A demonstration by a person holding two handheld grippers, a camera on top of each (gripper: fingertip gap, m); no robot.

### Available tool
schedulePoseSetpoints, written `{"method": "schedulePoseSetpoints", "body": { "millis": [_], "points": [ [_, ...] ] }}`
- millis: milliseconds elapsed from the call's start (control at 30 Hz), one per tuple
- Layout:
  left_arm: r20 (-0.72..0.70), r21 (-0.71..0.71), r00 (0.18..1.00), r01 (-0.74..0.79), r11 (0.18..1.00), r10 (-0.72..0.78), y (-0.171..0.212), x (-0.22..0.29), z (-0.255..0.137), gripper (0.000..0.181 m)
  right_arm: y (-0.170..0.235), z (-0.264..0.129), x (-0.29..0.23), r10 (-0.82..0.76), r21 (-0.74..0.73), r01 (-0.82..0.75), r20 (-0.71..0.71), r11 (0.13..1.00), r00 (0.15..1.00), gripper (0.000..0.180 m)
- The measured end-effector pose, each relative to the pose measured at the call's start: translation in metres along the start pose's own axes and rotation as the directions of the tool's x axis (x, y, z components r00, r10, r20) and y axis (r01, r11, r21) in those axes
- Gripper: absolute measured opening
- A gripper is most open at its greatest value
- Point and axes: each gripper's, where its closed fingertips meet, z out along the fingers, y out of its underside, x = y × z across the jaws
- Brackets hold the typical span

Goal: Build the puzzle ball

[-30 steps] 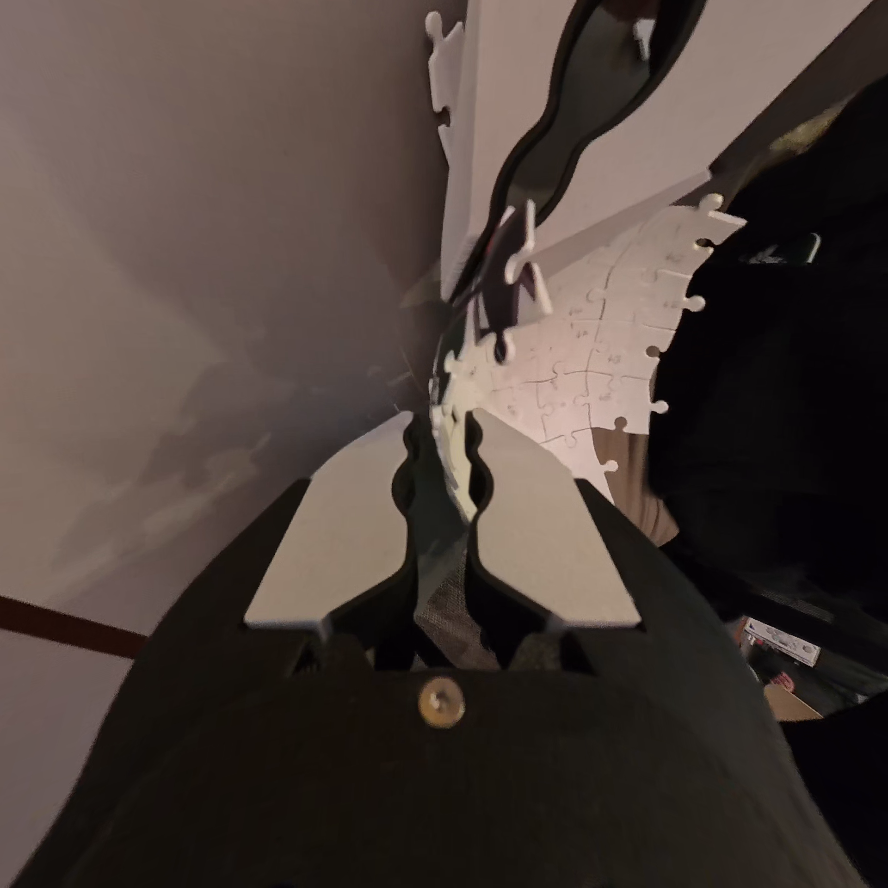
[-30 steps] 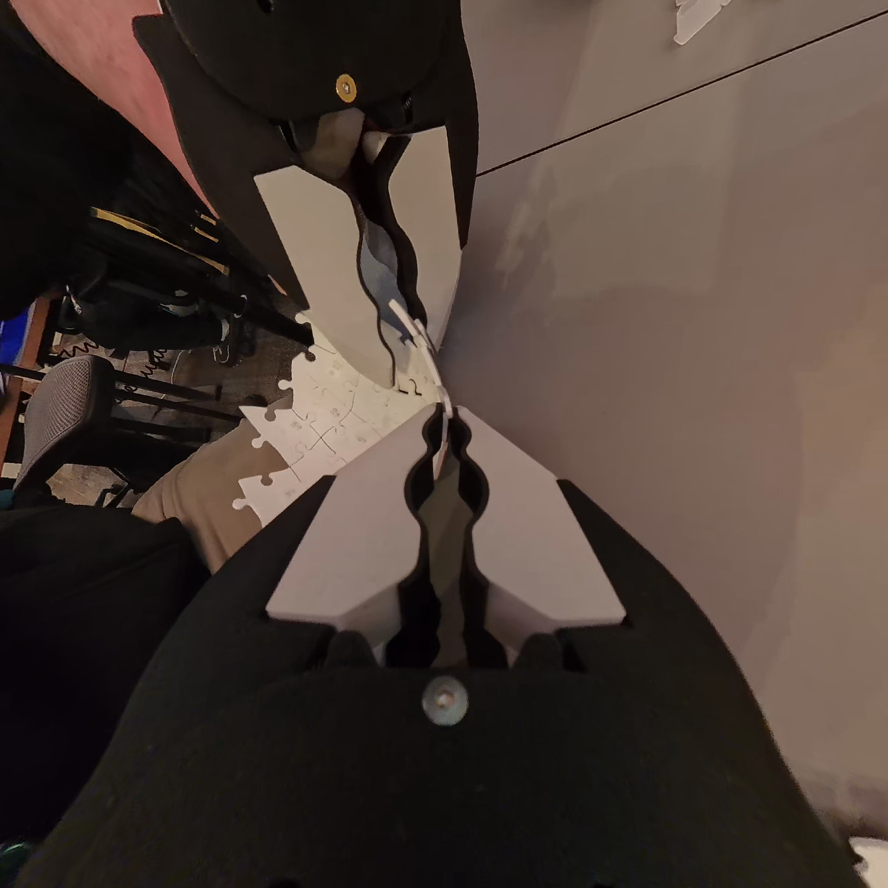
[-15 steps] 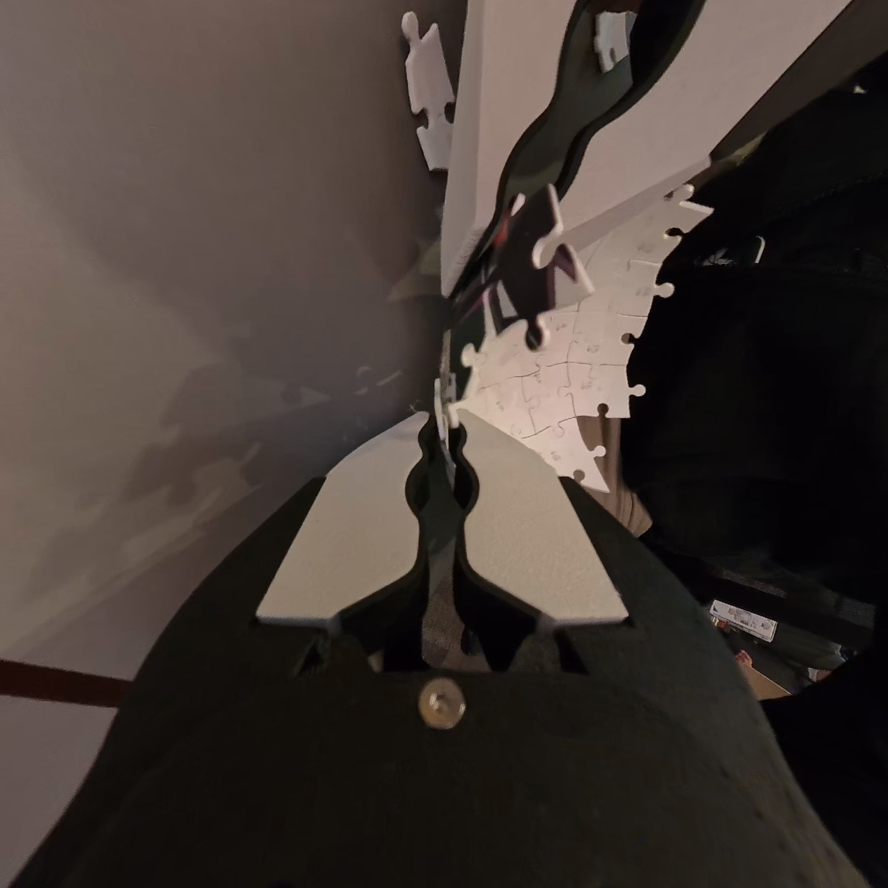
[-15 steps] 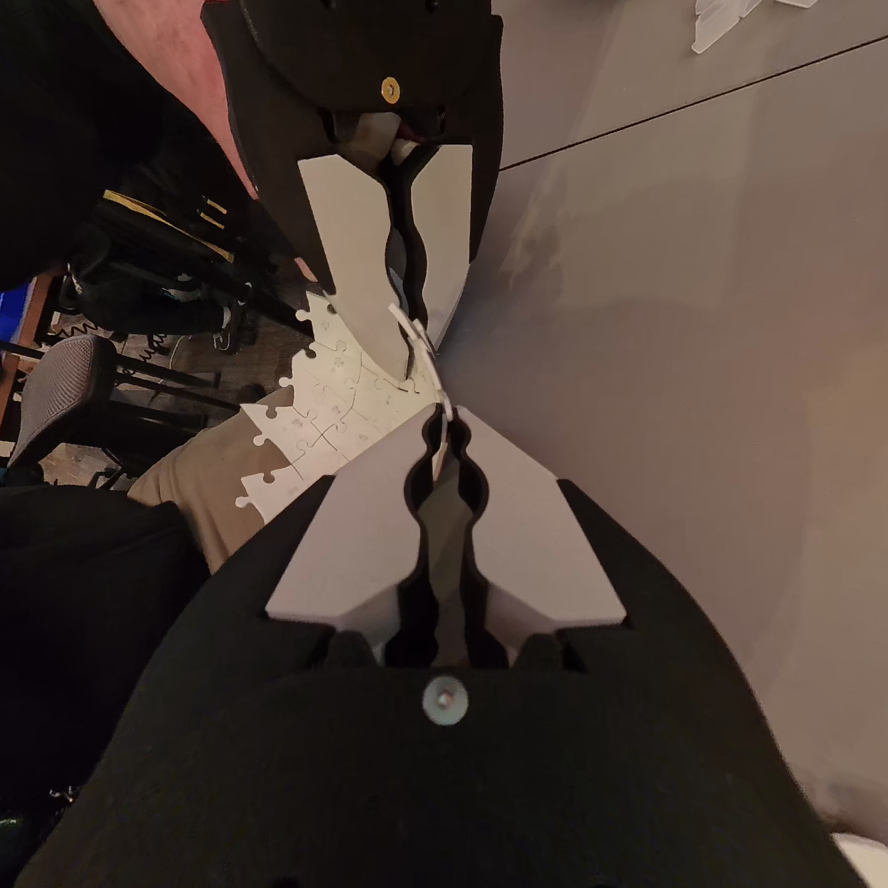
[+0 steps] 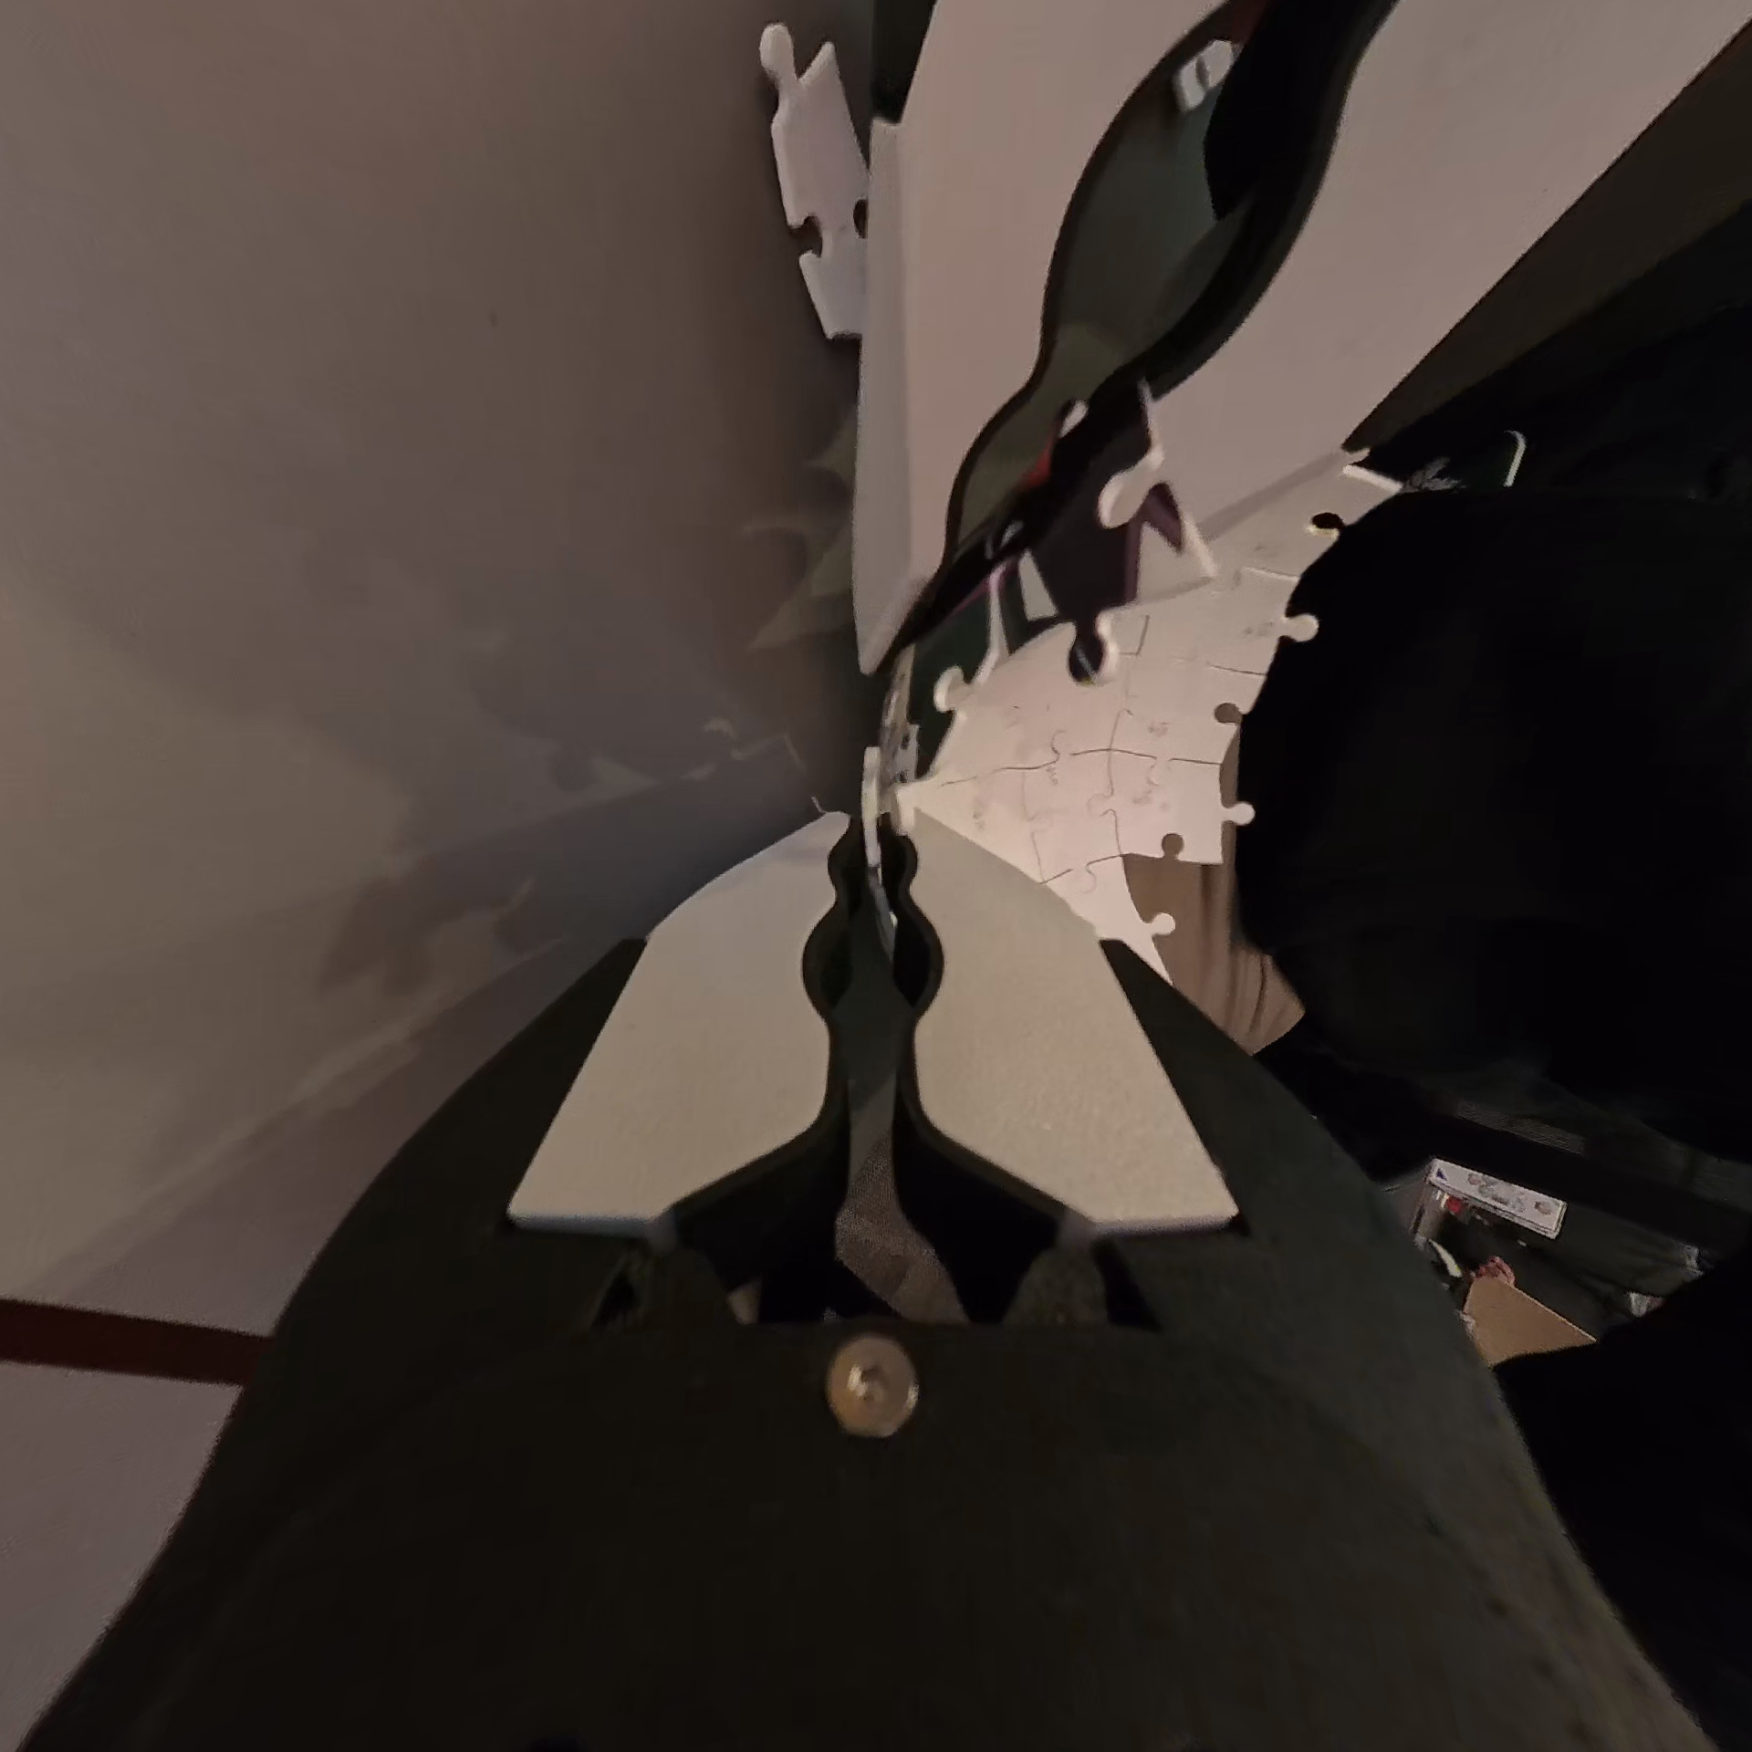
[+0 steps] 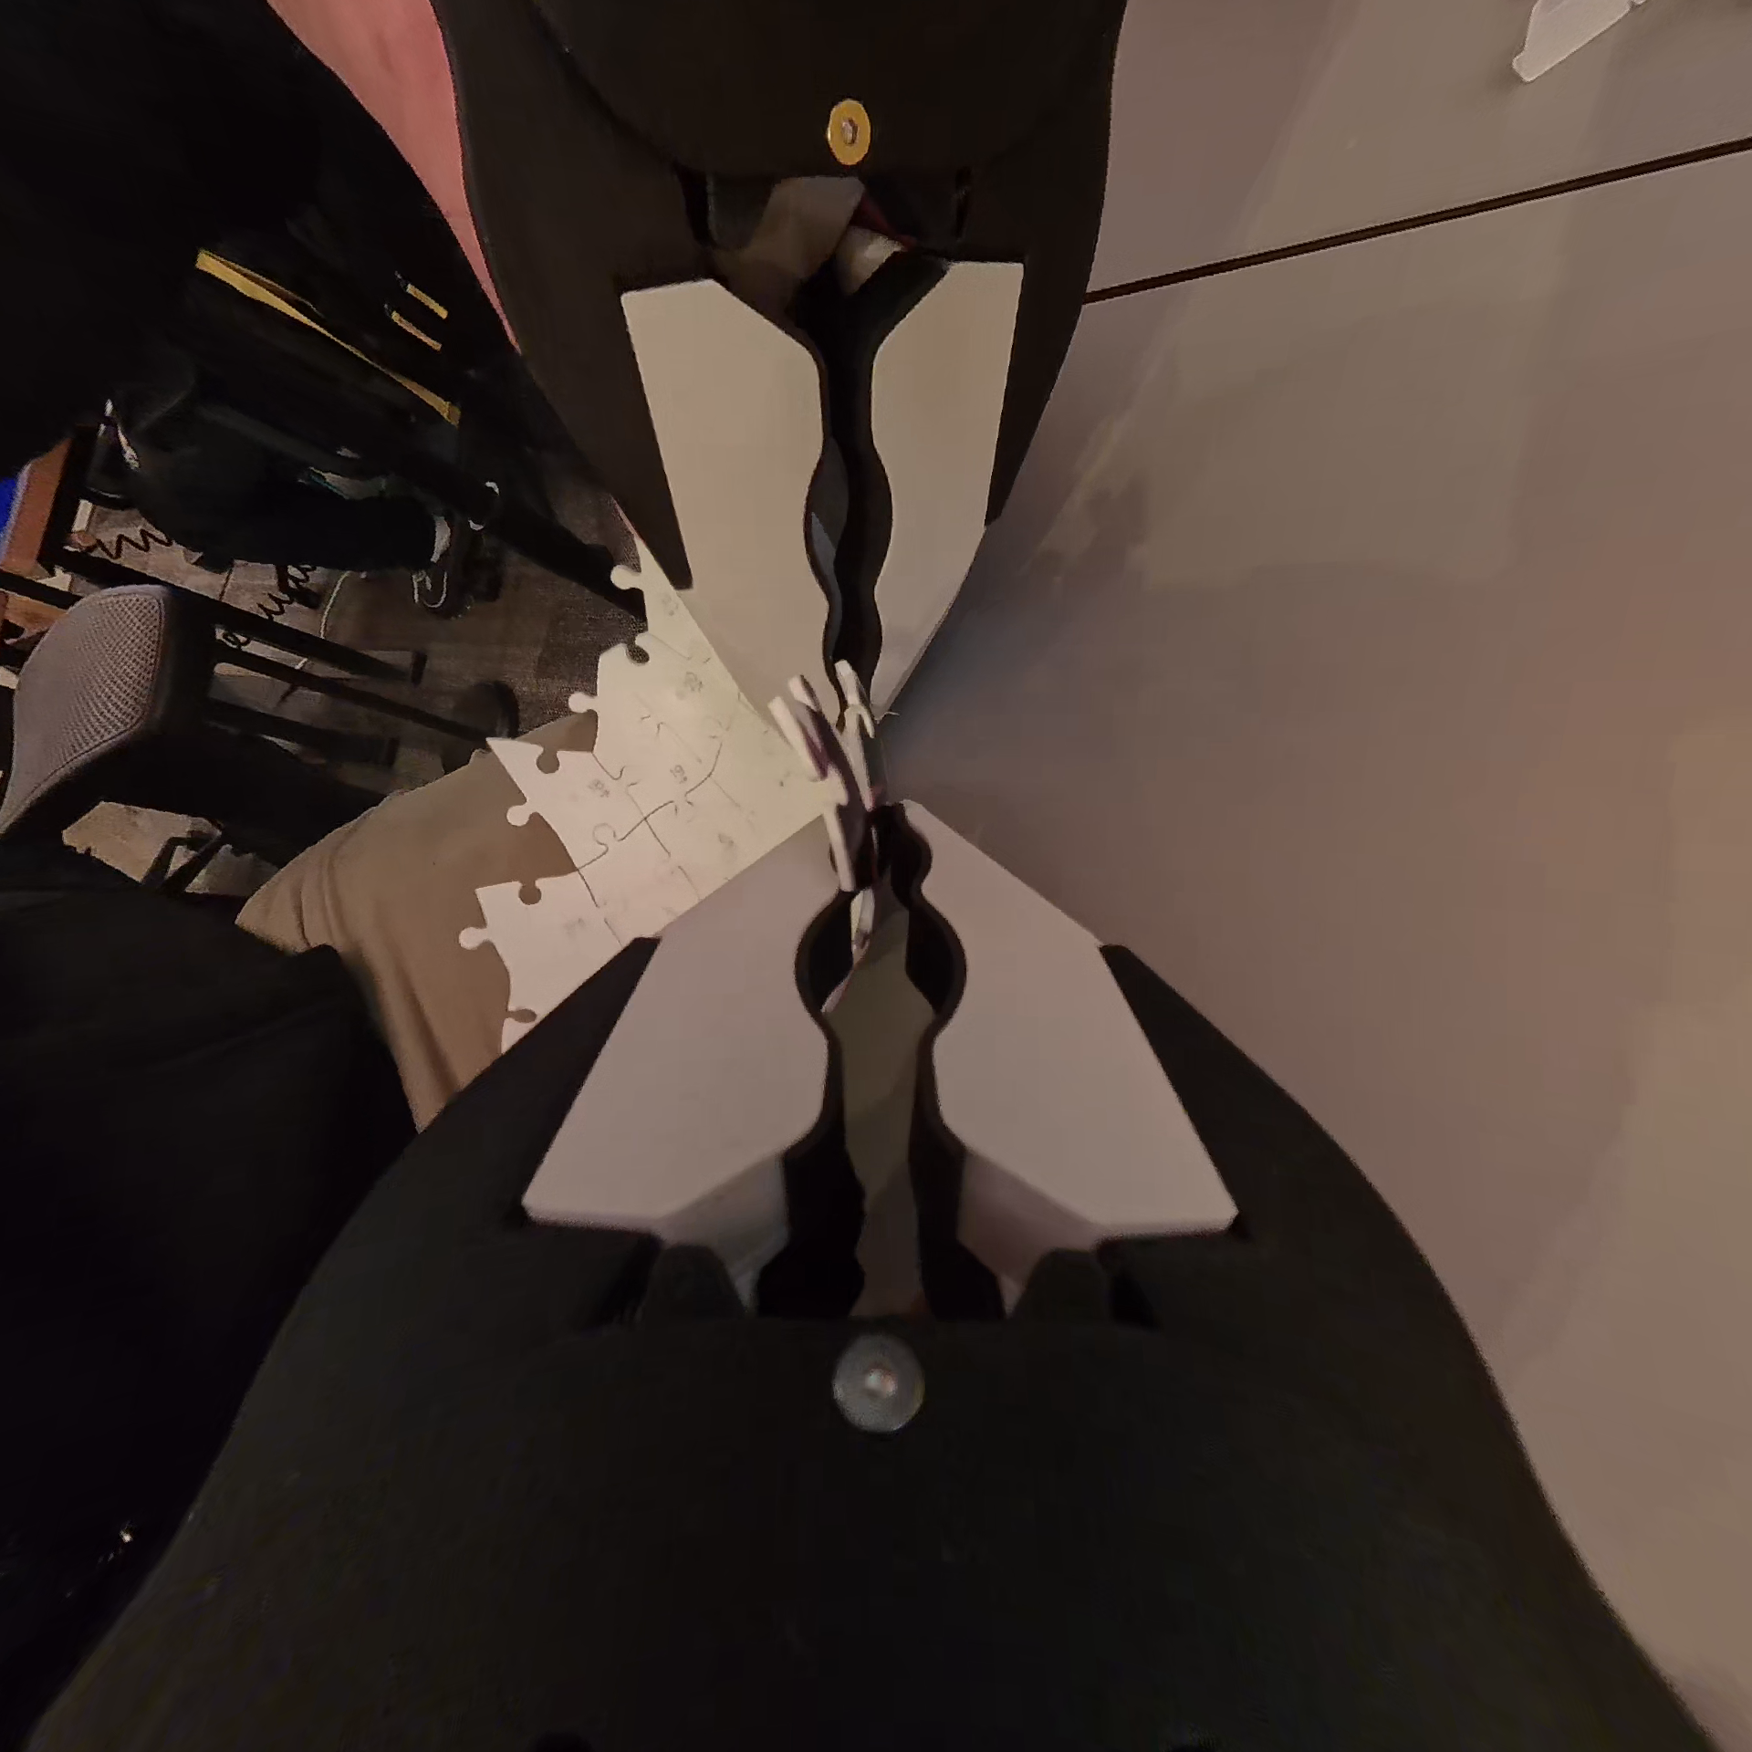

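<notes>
A partly built puzzle ball shell (image 5: 1119, 758), a curved sheet of joined pieces with its white back showing, hangs in the air between both grippers. It also shows in the right wrist view (image 6: 664, 777). My left gripper (image 5: 874, 834) is shut on the shell's edge. My right gripper (image 6: 877, 834) is shut on a dark-printed puzzle piece (image 6: 839, 749) that touches the same edge. In the left wrist view the right gripper (image 5: 934, 616) reaches in from above with that piece (image 5: 1090, 559). In the right wrist view the left gripper (image 6: 853, 673) comes in from above, tip to tip.
The grey table (image 5: 379, 474) lies behind the grippers, with a dark seam (image 6: 1422, 223). A loose white piece (image 5: 820, 199) lies on it, and more pieces (image 6: 1564, 28) lie farther off. A mesh chair (image 6: 85, 683) and a person's tan trouser leg (image 6: 379, 901) are beside the table. My left and right fingertips are right by each other.
My left gripper's fingers have closed from a wider gap onto the shell's edge. The two grippers have come closer together, and the held piece has turned to show more of its dark print.
</notes>
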Motion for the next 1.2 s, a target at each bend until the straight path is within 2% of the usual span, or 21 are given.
{"method": "schedulePoseSetpoints", "body": {
  "millis": [867,1000,1200],
  "points": [
    [0.098,-0.115,0.991,-0.074,0.991,0.085,-0.0031,-0.0031,-0.0018,0.004,0.0005,-0.0006,0.0046,0.073,0.026,-0.073,-0.004,0.997,0.997,0.001],
    [0.063,-0.094,0.995,-0.066,0.993,0.072,-0.0071,0.0011,-0.0007,0.012,0.0004,-0.0004,0.0043,0.069,0.030,-0.069,-0.007,0.997,0.998,0.001],
    [0.065,-0.132,0.995,-0.063,0.989,0.072,-0.0059,-0.0009,0.0019,0.004,0.0012,0.0007,0.0019,0.053,0.033,-0.053,-0.013,0.998,0.999,0.000]
  ]
}}
